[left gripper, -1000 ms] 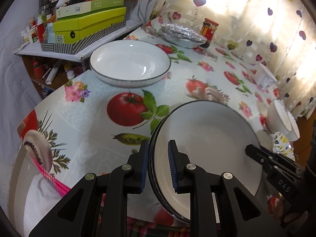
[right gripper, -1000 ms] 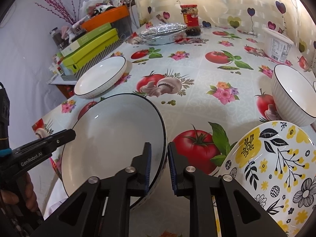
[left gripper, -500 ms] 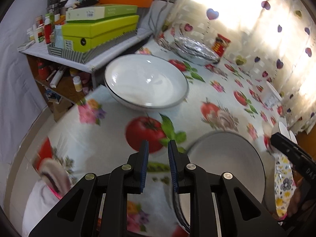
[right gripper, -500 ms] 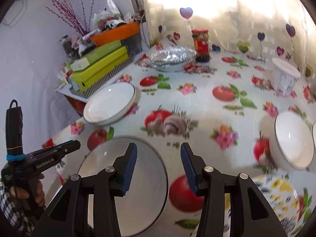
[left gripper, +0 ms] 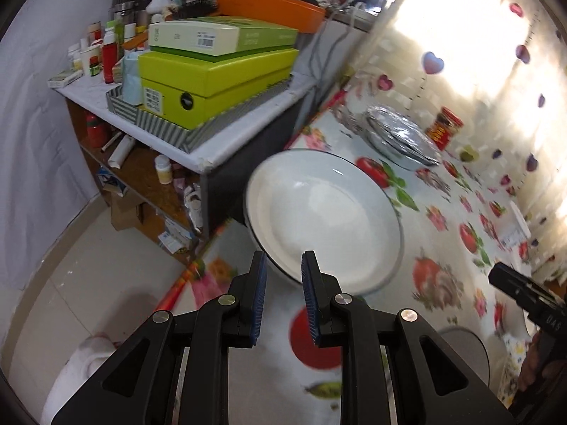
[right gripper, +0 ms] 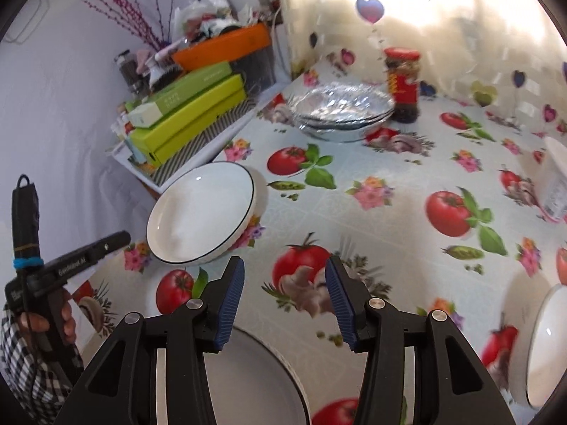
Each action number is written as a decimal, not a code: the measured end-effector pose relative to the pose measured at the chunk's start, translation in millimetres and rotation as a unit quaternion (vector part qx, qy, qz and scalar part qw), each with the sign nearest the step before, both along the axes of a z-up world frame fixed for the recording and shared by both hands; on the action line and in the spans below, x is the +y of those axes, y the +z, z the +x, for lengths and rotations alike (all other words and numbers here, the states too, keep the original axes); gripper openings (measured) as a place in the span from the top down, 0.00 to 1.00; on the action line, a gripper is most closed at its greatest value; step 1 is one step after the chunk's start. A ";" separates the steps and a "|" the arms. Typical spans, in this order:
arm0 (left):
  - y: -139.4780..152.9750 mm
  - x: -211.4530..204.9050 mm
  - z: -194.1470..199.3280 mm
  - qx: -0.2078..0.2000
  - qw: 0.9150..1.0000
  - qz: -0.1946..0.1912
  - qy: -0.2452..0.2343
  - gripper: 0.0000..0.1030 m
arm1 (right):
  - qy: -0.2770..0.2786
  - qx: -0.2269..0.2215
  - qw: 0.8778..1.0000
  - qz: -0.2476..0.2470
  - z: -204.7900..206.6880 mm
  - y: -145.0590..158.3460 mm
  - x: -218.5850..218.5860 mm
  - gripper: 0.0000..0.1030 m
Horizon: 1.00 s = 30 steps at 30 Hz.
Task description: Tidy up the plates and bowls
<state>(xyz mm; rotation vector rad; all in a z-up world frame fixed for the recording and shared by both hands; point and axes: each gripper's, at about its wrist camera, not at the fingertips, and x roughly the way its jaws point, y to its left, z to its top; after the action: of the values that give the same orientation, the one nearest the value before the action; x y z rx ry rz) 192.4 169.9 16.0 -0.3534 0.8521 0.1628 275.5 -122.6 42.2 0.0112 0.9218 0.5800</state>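
A white deep plate with a dark rim (left gripper: 324, 219) (right gripper: 202, 212) lies near the table's left edge, beside the shelf. My left gripper (left gripper: 283, 294) hovers just short of the plate's near rim. Its pads stand a narrow gap apart with nothing between them. It also shows from the side as the left gripper (right gripper: 122, 238) in a hand. My right gripper (right gripper: 285, 290) is open and empty above the tablecloth. A stack of white plates (right gripper: 248, 382) (left gripper: 464, 350) lies below and behind it. In the left wrist view the right gripper (left gripper: 503, 278) enters from the right edge.
A shelf with green boxes (left gripper: 216, 81) and bottles stands left of the table. Foil-covered dishes (right gripper: 340, 109) and a red-lidded jar (right gripper: 404, 85) are at the back. A white bowl (right gripper: 545, 347) and a white tub (right gripper: 556, 184) sit at the right. A yellow-flowered plate (left gripper: 514, 350) lies by the stack.
Both grippers have left the rim of the near plate stack and moved toward the far white plate. The right gripper's jaws have opened wide; the left gap looks the same.
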 end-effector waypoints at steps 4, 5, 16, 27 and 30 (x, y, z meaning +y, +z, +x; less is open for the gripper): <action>-3.1 6.7 17.1 0.002 1.000 0.007 0.001 0.80 | 0.009 0.009 1.000 -0.005 18.3 -6.7 15.3 0.54; -4.4 8.4 20.4 0.003 1.000 0.004 0.000 0.80 | 0.014 0.010 1.000 -0.007 22.6 -7.6 21.0 0.54; -18.4 15.3 40.4 0.020 1.000 0.004 -0.004 0.80 | 0.040 0.030 0.999 -0.015 43.3 -24.1 44.2 0.54; -27.4 23.9 57.8 0.036 0.999 0.012 -0.001 0.80 | 0.048 0.053 0.997 0.004 55.5 -40.7 50.4 0.54; -29.6 21.4 60.2 0.038 0.999 0.022 -0.005 0.80 | 0.053 0.060 0.997 0.012 59.3 -43.4 53.6 0.54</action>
<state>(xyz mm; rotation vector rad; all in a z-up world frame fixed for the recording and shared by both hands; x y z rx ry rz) 252.7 191.3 -13.6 -0.3030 0.9239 0.1860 334.9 -69.0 -1.3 0.0201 1.0373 0.6949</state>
